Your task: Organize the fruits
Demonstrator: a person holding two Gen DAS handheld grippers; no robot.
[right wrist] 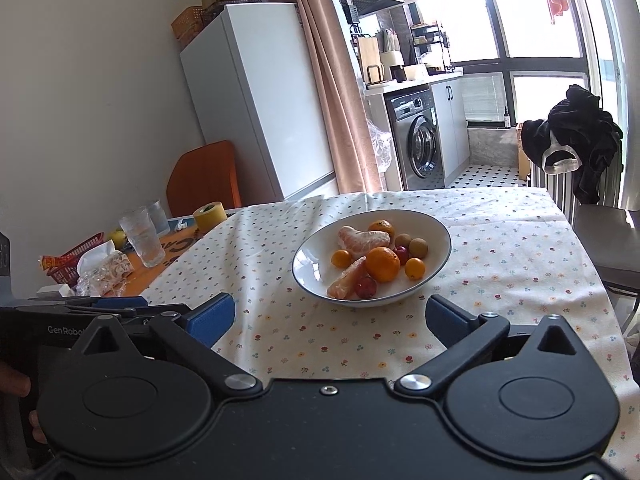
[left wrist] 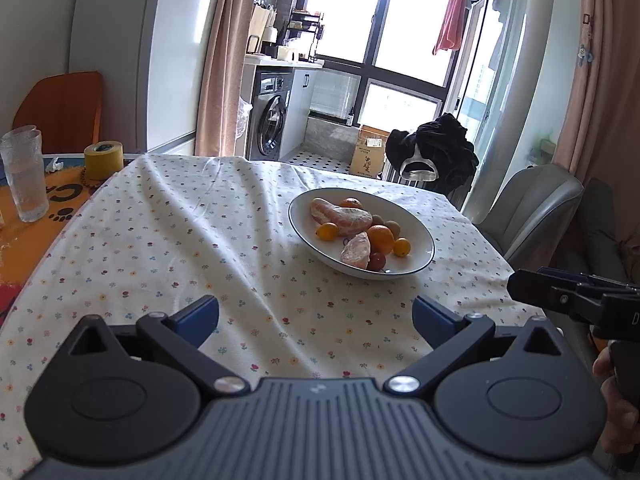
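The bench, covered w/ a flowered cloth, fills the middle of both views. At centre-right of the left wrist view and dead centre of the right wrist view, a white bowl w/ a dark rim is seen on the cloth. All visible fruit is held inside it: two peeled citrus pieces, one large orange, a smaller orange at the far rim, several small yellow-orange fruits, two red ones and two brownish ones. No fruit is seen loose on the flowered cloth; a yellowish one may lie among the clutter at mid-left of the right view, but it is too small to tell.

At the bottom of each view a gripper is shown. The left gripper has jaws spread wide, nothing between them, only cloth. The right gripper is likewise wide open and empty, w/ the bowl just beyond its jaws. Both are held clear of the bowl, not touching it.

At upper left, off the cloth, a clear glass and a yellow tape roll are seen.

Step judged: the sorting appears finished or nearly so, since fruit is gathered in the bowl and both grippers are empty. If anything is left, a check for stray fruit would be needed, approx. at the cluttered left edge, then a gentle grip, as peeled pieces would be crushed easily.
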